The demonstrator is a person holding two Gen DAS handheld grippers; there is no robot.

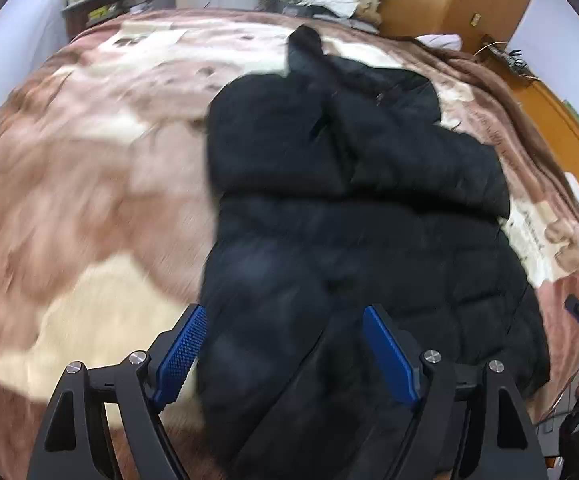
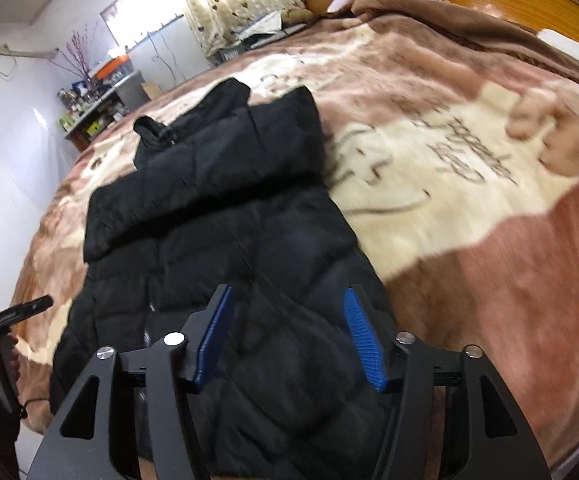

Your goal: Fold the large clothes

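Blue-padded left gripper [image 1: 283, 354] and right gripper [image 2: 289, 336] hover, fingers apart, holding nothing, over the black quilted puffer jacket [image 1: 349, 208] on the bed [image 1: 89, 184]; best pinch both hem corners evenly.

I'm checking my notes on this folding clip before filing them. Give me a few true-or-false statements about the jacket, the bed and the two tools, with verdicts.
1. The black jacket lies on a brown and cream blanket. True.
2. The left tool is clamped on the jacket. False: its jaws stand apart, nothing pinched.
3. The right tool is open above the jacket's near end. True.
4. The jacket is white. False: it is black.
5. A sleeve lies folded across the jacket's body. True.
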